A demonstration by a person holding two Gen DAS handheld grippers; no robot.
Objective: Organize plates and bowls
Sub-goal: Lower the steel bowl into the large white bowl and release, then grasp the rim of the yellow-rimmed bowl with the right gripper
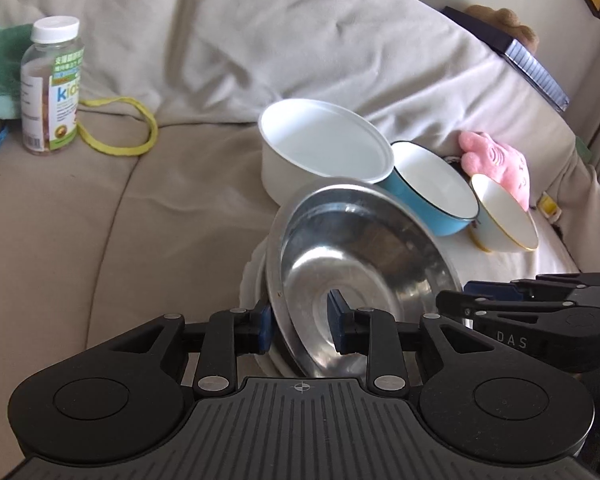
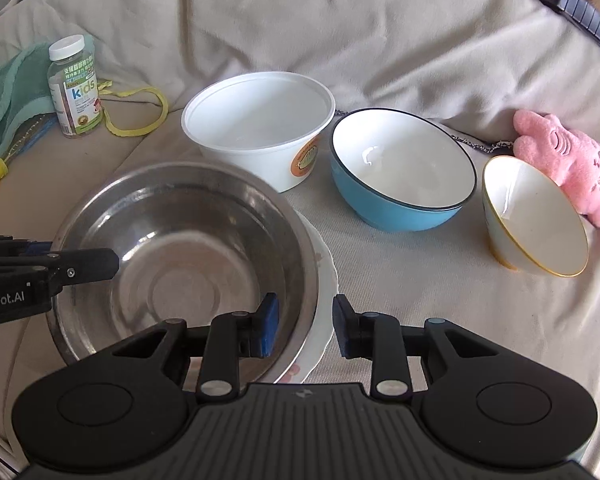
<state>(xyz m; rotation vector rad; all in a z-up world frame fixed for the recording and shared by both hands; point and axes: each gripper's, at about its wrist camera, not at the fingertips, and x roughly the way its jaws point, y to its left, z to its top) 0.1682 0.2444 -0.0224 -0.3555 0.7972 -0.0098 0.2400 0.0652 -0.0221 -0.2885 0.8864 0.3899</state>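
Note:
A steel bowl (image 2: pixel 180 240) sits on a white plate (image 2: pixel 324 280) on the sofa seat. Behind it stand a white tub (image 2: pixel 260 128), a blue bowl (image 2: pixel 400 172) and a small tilted gold-rimmed bowl (image 2: pixel 536 216). My left gripper (image 1: pixel 300 320) is open, its fingers straddling the near-left rim of the steel bowl (image 1: pixel 360 264); it reaches in from the left in the right wrist view (image 2: pixel 92 266). My right gripper (image 2: pixel 305 328) is open, its fingers on either side of the steel bowl's right rim and the plate edge. It shows at the right of the left wrist view (image 1: pixel 460 300).
A vitamin bottle (image 2: pixel 74 88), a yellow cord (image 2: pixel 140 120) and a green cloth (image 2: pixel 8 100) lie at the back left. A pink plush toy (image 2: pixel 568 164) leans by the small bowl. A dark book (image 1: pixel 516 56) rests on the back cushion (image 2: pixel 340 20).

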